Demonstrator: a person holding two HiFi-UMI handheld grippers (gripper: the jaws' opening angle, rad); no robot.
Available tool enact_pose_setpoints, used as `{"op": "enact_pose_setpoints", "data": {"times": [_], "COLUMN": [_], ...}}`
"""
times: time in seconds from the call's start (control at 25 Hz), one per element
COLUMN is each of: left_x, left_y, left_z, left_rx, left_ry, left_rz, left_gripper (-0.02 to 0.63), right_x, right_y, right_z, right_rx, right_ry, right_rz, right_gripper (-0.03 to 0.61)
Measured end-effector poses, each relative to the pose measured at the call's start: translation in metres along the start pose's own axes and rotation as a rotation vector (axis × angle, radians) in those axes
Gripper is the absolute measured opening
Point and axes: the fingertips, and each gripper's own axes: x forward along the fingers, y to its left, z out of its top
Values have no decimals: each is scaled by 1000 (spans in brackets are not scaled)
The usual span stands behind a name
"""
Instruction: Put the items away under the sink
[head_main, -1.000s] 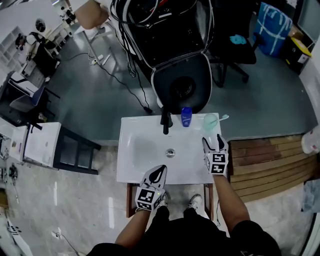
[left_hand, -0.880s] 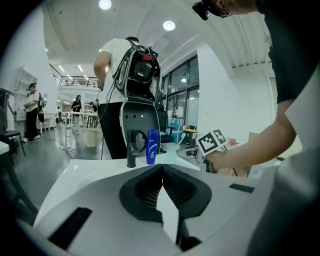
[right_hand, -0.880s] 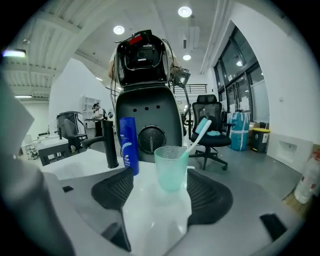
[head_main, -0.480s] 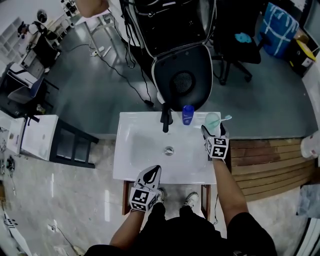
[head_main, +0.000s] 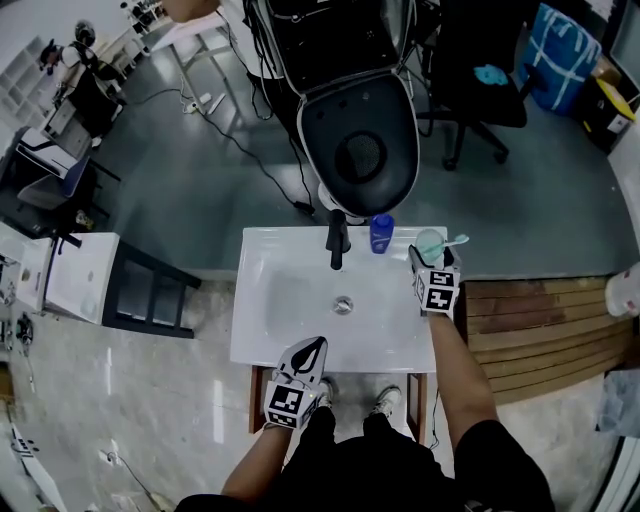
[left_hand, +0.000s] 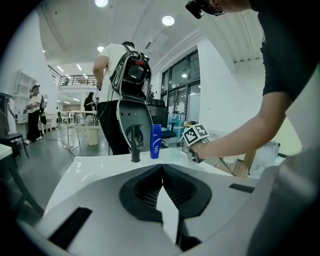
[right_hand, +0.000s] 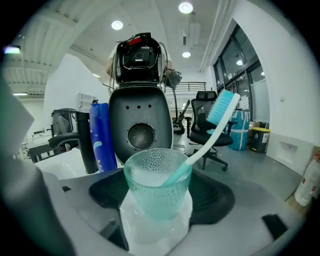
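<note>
A teal glass cup (right_hand: 157, 185) with a toothbrush (right_hand: 217, 125) in it stands upright at the back right corner of the white sink (head_main: 290, 290). My right gripper (head_main: 430, 258) reaches around the cup; its jaws have just been closing, with the cup between the black pads (right_hand: 215, 200), and I see no squeeze on it. A blue bottle (head_main: 380, 233) stands left of the cup (head_main: 430, 243), beside the black faucet (head_main: 337, 240). My left gripper (head_main: 316, 345) hovers at the sink's front edge, shut and empty.
A black machine with a round speaker grille (head_main: 360, 150) stands right behind the sink. An office chair (head_main: 470, 80) is at the back right and wooden steps (head_main: 530, 320) lie to the right. A white cabinet (head_main: 80, 285) sits to the left. People stand in the background (left_hand: 120, 100).
My right gripper has moved forward along the sink's right side until its jaws sit around the cup. The left gripper has stayed at the front edge.
</note>
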Motion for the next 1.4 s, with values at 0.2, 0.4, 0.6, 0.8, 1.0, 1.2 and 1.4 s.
{"op": "enact_pose_setpoints", "data": {"times": [0.2,0.4,0.6,0.8,1.0,1.2,1.4], "left_x": [-3,-9,-14,-21,-27,-31,-43], "left_y": [0,-1,9,15,19,9,0], "left_z": [3,7,35,51,73,69,60], "left_rx": [15,-5,-46,33,81,89,104], "left_ry": [-12,-41,-118,-148,-191,-203,-193], "left_rz": [-6,-35,-56,-106,-172,-247,-268], "left_gripper": [20,20,20,20,20,20,20], "right_x": [-13,-50,-105,-154,-203,-244,-274], "right_y": [8,26,53,79,114,138,159], "right_z": [6,18,33,28,13,10,14], "right_rx": [-11,-37,-88,-61,-32,-65,-81], "right_ry": [-20,-47,-90,-91,-104,-122,-160], "right_rz": [21,48,88,78,41,29,31], "right_gripper": [376,376,376,376,376,376,376]}}
